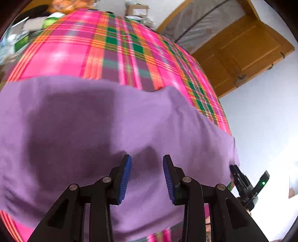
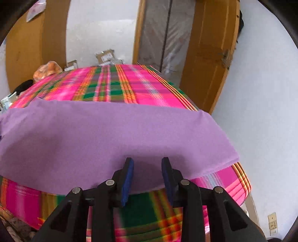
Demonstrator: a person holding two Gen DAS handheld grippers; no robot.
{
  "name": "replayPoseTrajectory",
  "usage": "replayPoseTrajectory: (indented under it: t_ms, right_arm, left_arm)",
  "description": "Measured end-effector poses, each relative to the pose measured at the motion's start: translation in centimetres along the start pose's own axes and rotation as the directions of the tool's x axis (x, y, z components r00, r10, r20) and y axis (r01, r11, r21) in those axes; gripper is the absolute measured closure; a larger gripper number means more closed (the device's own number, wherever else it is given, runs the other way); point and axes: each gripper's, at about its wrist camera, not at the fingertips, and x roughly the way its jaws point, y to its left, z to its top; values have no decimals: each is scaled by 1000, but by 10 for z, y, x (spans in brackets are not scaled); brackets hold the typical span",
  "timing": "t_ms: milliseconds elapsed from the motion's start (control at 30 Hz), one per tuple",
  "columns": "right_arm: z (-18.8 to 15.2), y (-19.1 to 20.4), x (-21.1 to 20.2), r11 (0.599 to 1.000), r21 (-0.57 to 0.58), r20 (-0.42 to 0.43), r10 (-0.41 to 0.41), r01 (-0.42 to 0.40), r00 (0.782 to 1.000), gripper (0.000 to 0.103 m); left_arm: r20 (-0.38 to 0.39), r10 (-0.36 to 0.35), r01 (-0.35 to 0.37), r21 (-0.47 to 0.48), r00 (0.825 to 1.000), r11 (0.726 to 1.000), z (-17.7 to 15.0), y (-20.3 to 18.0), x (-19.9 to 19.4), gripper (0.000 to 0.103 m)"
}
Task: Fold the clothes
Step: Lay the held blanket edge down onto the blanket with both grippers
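Where plaid shows: one purple garment (image 2: pixel 111 134); two parted claws (image 1: pixel 147 160) (image 2: pixel 147 162)

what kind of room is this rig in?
Probably a room in a home, not a lab. A plaid cloth covers the work surface under the purple garment, a wooden door stands open against a white wall, and cardboard boxes sit behind.

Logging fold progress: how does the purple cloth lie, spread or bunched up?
Spread: the purple cloth lies mostly flat across the plaid cover, with straight edges and slight ripples. Whether it is already folded once, I cannot tell.
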Motion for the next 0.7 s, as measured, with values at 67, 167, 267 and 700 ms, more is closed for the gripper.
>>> replayPoseTrajectory:
  t_ms: [67, 167, 267, 700]
  right_arm:
    - [5, 19, -6, 998, -30, 28, 55, -54, 998, 71]
    - [6, 44, -10, 990, -77, 40, 118, -115, 992, 71]
    - [-3, 62, -8, 983, -107, 3, 150, -149, 989, 71]
    - [-2, 121, -16, 944, -164, -23, 286, -286, 958, 70]
  left_arm:
    - [22, -2, 3, -31, 1000, 1000, -9, 14, -11, 67]
    - [47, 0, 3, -65, 999, 998, -17, 29, -23, 67]
    - [73, 3, 4, -94, 997, 996, -27, 41, -35, 67]
    - [174, 9, 27, -203, 985, 979, -50, 87, -72, 67]
